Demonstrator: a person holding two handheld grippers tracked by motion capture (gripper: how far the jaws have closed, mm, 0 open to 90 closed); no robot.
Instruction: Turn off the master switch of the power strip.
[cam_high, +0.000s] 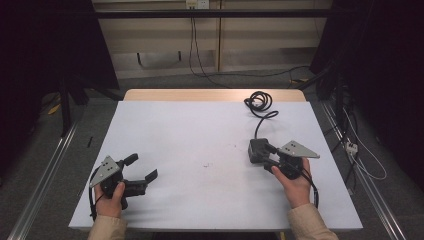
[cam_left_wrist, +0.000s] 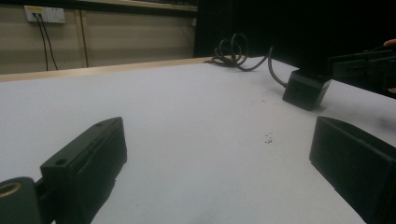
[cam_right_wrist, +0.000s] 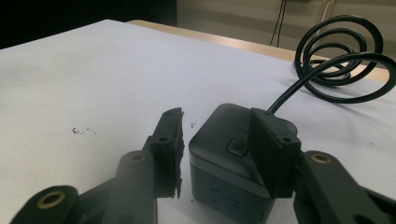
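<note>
Counts: 2 hand-held grippers, 1 black box, 1 cable, 1 surface.
Black box (cam_high: 257, 149): 1 only, small cube w/ a button on top; sits on the white surface (cam_high: 190, 135), right half, nearer the person's edge.
Cable (cam_high: 261, 106): 1, black, runs from the box's far side to a loose coil at the far right of the surface, by the wooden edge strip.
Right hand-held gripper (cam_high: 266, 159): held in the right hand (cam_high: 295, 184), jaws narrow, set around the box; right gripper view shows one jaw on the box's side/top edge, the other just beside the opp. side w/ a thin gap. Not closed on it as far as seen.
Left hand-held gripper (cam_high: 141, 168): in the left hand (cam_high: 111, 199), near-left of the surface, jaws wide apart, holding nothing; well apart from the box.
In the way: only a few tiny dark specks (cam_high: 207, 165) mid-surface between the two grippers.
Around: wall socket (cam_high: 196, 4) w/ cords hanging behind the surface; floor cables at right.
</note>
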